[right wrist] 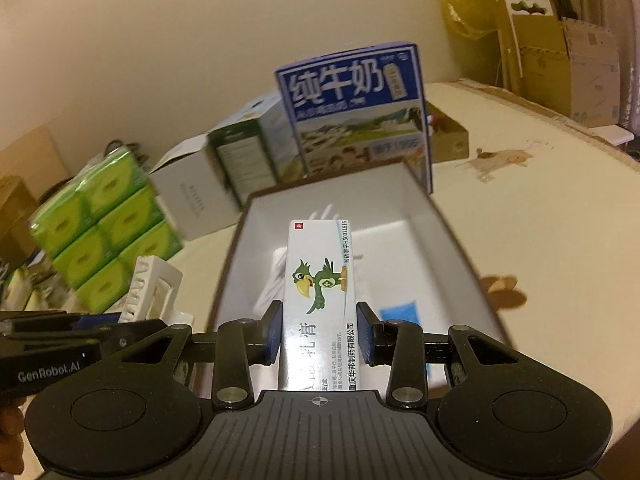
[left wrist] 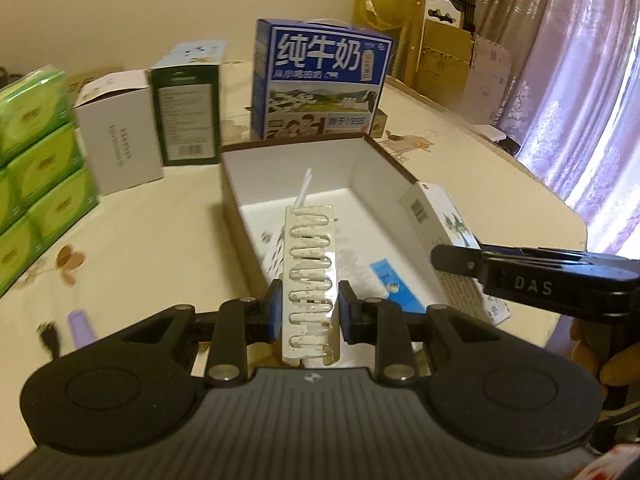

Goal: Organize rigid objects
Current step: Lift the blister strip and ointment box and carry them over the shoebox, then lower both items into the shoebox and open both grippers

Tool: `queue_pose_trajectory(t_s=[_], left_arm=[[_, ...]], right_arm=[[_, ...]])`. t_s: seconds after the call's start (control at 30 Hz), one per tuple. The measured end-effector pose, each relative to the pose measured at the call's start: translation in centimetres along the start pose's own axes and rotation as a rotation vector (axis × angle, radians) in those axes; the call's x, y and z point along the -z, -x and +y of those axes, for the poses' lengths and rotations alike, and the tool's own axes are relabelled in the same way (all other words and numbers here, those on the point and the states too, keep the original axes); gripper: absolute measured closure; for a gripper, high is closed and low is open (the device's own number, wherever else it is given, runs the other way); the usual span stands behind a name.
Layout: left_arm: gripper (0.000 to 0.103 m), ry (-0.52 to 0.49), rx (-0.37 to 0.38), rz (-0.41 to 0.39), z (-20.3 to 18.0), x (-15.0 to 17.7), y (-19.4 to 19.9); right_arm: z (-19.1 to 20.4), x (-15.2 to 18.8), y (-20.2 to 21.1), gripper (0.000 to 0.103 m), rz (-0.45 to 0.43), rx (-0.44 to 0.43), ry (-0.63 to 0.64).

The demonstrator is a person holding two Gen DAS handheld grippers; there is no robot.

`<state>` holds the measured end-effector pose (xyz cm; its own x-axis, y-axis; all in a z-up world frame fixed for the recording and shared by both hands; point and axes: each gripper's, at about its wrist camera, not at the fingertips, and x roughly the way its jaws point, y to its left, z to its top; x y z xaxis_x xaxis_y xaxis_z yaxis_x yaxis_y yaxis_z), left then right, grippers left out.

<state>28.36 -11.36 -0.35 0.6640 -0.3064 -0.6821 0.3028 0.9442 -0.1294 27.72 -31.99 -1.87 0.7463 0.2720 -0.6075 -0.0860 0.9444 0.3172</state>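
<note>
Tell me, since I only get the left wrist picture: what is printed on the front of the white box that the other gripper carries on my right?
Observer: The right wrist view faces its front. The white medicine box bears a green cartoon bird, and the right gripper has its jaws shut on the box's two long sides.
Operator: And the white looped piece in front of me, what does it look like from the side?
Observer: Seen from the right wrist view, its side wall has a rectangular opening cut through it.
</note>
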Motion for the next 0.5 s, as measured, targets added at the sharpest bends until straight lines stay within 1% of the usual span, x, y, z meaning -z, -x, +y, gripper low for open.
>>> queue_pose_trajectory(t_s=[0.1, 0.23, 0.4, 0.5], left_arm=[[0.08, -0.022, -0.007, 0.001, -0.7, -1.5, -2.2], [0.08, -0.028, 0.001, 0.029, -1.1, -3.0, -5.3], [0.08, -0.044, 0.006, 0.07, -1.6, -4.3, -8.6], [0.08, -0.064, 0.0, 0.078, -2.0, -5.0, -10.0]], right_arm=[[-1.1, -1.4, -2.0, 0.068, 0.014, 0.02, 0.016], [-2.1, -2.6, -5.2, 0.068, 0.048, 0.066, 0.061], [-3.5, -3.6, -8.5, 0.068, 0.09, 0.127, 0.081], [-4.2, -4.2, -9.9, 0.068, 0.097, 0.142, 0.096]])
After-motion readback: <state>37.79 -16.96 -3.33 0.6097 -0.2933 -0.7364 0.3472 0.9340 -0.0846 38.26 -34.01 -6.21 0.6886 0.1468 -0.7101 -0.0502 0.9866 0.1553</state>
